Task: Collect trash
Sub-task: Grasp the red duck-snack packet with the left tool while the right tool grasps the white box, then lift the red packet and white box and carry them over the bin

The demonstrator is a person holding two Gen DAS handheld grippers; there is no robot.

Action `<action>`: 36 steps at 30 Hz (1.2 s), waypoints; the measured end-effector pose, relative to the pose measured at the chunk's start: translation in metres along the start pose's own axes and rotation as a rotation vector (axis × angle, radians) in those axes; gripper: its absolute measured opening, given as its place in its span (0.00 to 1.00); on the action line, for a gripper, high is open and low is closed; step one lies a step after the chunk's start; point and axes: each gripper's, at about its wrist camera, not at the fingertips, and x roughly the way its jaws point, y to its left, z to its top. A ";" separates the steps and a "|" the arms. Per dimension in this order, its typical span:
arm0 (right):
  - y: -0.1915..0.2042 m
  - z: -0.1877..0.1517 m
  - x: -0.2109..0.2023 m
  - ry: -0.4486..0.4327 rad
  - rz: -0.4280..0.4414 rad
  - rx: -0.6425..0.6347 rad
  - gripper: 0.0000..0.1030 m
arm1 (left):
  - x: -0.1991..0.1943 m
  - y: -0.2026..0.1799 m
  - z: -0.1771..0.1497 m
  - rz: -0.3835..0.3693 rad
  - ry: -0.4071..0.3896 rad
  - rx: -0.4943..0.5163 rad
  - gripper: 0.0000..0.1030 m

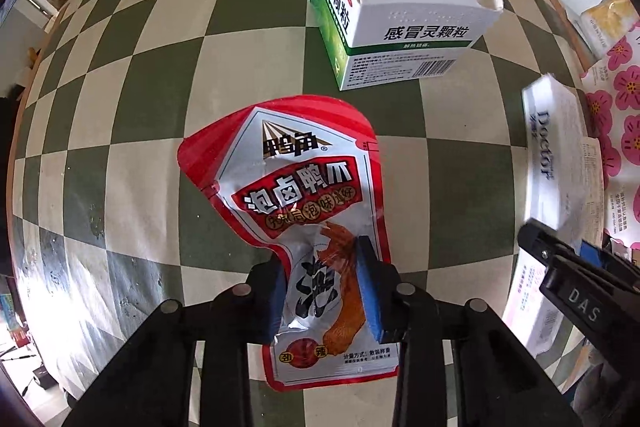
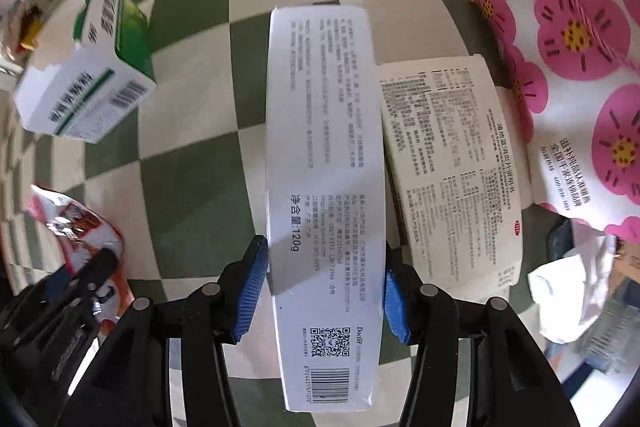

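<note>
A red and silver snack wrapper (image 1: 296,179) hangs over the checkered cloth. My left gripper (image 1: 324,291) is shut on its lower half, and the foil is crumpled between the blue pads. A long white toothpaste box (image 2: 324,131) runs lengthwise between the blue pads of my right gripper (image 2: 324,291), which presses on both its long sides. In the left wrist view the same box (image 1: 556,155) shows at the right edge above the right gripper's black fingers (image 1: 568,267). The wrapper (image 2: 76,215) and the left gripper's black frame appear at the lower left of the right wrist view.
An open green and white medicine carton (image 1: 400,35) stands on the green and cream checkered cloth (image 1: 160,107). A printed leaflet (image 2: 452,167) lies to the right of the toothpaste box. Further right lie a pink-flowered bag (image 2: 580,47) and crumpled white paper (image 2: 568,287).
</note>
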 end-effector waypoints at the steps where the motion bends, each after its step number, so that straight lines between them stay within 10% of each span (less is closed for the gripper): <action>1: 0.005 0.002 -0.001 -0.014 0.001 -0.014 0.47 | 0.000 0.001 0.006 -0.002 -0.001 -0.002 0.26; 9: 0.009 -0.028 -0.028 -0.081 0.021 -0.028 0.46 | -0.024 0.013 -0.010 -0.003 -0.055 0.032 0.09; 26: 0.017 -0.146 -0.107 -0.196 0.123 -0.063 0.46 | -0.105 0.061 -0.087 -0.014 -0.233 0.072 0.06; 36: 0.060 -0.281 -0.177 -0.325 0.178 -0.079 0.46 | -0.172 0.113 -0.210 -0.069 -0.357 0.105 0.06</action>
